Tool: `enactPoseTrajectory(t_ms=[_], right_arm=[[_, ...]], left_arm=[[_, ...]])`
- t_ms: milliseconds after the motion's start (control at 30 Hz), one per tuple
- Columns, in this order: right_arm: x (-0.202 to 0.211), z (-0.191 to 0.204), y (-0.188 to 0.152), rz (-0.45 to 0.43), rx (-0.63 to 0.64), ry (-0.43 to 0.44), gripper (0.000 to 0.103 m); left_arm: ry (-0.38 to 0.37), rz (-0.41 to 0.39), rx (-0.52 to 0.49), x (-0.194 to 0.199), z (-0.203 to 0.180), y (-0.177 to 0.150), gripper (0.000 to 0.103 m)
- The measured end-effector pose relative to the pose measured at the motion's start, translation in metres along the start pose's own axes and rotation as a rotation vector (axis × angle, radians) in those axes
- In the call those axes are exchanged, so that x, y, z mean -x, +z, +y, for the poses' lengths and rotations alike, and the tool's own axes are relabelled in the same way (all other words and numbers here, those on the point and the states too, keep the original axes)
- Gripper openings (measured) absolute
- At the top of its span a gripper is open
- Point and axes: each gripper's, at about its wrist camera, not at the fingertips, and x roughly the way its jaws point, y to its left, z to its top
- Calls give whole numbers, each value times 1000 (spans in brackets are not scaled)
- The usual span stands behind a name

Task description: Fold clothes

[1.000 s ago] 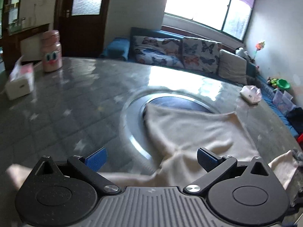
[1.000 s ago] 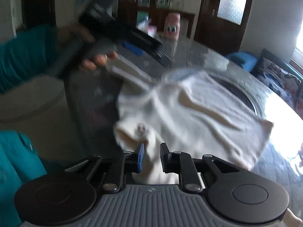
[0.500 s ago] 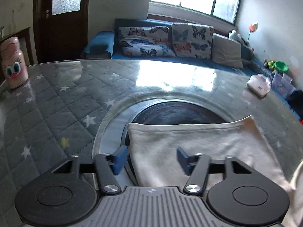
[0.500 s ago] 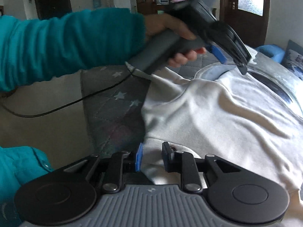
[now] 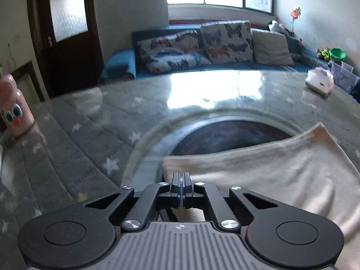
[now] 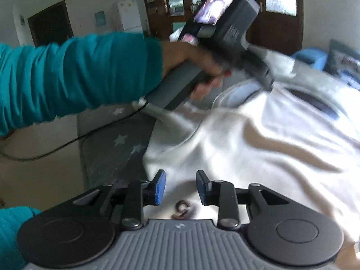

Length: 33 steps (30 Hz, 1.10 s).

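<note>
A cream garment [image 5: 281, 171] lies spread on the round table, partly over the dark centre disc [image 5: 227, 135]. My left gripper [image 5: 181, 190] is shut on the garment's near-left corner. In the right wrist view the same garment [image 6: 258, 144] looks white and wrinkled, with a small dark print [image 6: 182, 209] near my fingers. My right gripper [image 6: 181, 187] is open, its blue pads either side of the garment's near edge. The left gripper [image 6: 265, 83] shows there too, tip pinching the cloth's far-left edge.
The table has a grey quilted star cover [image 5: 94, 135] under glass. A pink bottle [image 5: 13, 112] stands at the far left, a pink tissue box [image 5: 319, 83] at the far right. A sofa [image 5: 202, 49] lies beyond. A black cable [image 6: 56, 148] trails off the table's edge.
My left gripper has moved to the garment's corner and closed on it. My right gripper, narrow on the cloth before, has opened. The garment now lies flatter.
</note>
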Motion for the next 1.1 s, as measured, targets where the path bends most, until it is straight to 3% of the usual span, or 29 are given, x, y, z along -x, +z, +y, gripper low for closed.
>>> enactPoseTrajectory(t_ms=[133,267,400,467,567,767,800,933,1000,1033,1100], right_arm=[[-3,26,-11,32,137,37,36],[-1,33,-13,44,196,40,37],[16,17,-9,13,122,71,36],[29,5,-7,-18,73,44,36],[41,-25,-4,-38,-8,-69,36],[48,-105,0,-32,-196,-281,37],[48,-117,1,-24,-222,-307,37],[41,-143,7,-10,-237,-346,37],[33,-150,10,2,-229,-353,37],[29,-153,12,8,-225,-356,36],[21,-159,15,20,-217,-363,37]], left_arm=[[34,-18,-37,-3,-1,4,1],[68,-35,-73,-5,-2,9,1],[76,2,-39,-3,6,2,8],[59,-11,-2,7,10,0,8],[-50,-30,41,25,4,-5,8],[-180,7,-20,26,-28,-22,8],[-166,12,-29,23,-30,-24,8],[-113,14,-2,20,-25,-23,8],[-125,-6,23,31,-25,-23,10],[-167,-15,24,39,-29,-27,10],[-262,-23,9,56,-42,-39,22]])
